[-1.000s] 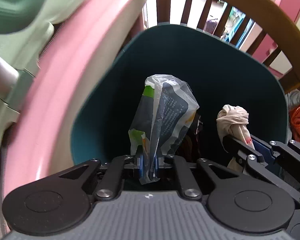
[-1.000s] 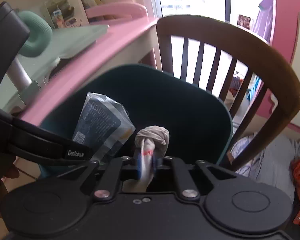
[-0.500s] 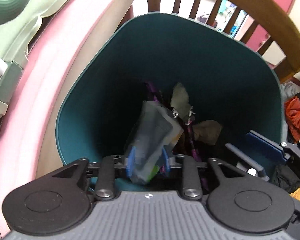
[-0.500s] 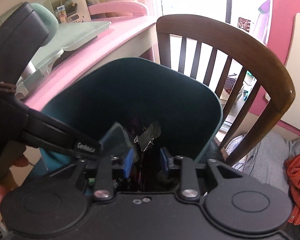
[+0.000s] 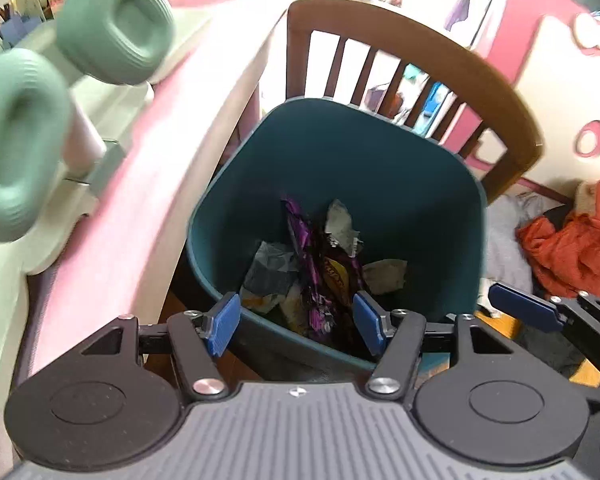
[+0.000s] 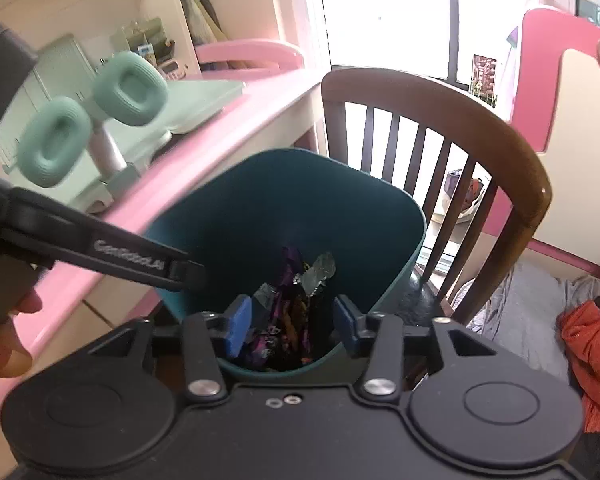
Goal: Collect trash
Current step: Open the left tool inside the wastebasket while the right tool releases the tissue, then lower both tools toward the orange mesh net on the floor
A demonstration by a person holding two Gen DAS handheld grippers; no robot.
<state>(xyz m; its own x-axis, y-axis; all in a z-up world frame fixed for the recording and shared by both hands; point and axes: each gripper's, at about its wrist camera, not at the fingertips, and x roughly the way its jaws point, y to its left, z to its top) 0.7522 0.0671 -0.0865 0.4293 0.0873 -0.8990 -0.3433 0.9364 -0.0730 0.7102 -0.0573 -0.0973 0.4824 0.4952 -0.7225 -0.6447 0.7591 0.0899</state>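
A teal trash bin (image 5: pixel 428 184) stands on the floor beside a pink desk; it also shows in the right wrist view (image 6: pixel 260 200). Inside lie a grey plastic wrapper (image 5: pixel 270 270), purple wrappers (image 5: pixel 304 248) and crumpled paper (image 5: pixel 384 276); the trash also shows in the right wrist view (image 6: pixel 292 280). My left gripper (image 5: pixel 296 324) is open and empty above the bin's near rim. My right gripper (image 6: pixel 292 322) is open and empty, also above the near rim. The right gripper's blue pad (image 5: pixel 524 306) shows at the left wrist view's right edge.
A brown wooden chair (image 6: pixel 496 144) stands right behind the bin. The pink desk (image 5: pixel 140 200) runs along the left with green headphones (image 5: pixel 112 36) on a stand. Orange and grey clothes (image 5: pixel 568 248) lie on the floor at the right.
Both grippers opened and dropped their loads into the bin: the plastic wrapper from the left, the crumpled tissue from the right. Both have since pulled back and up from the bin.
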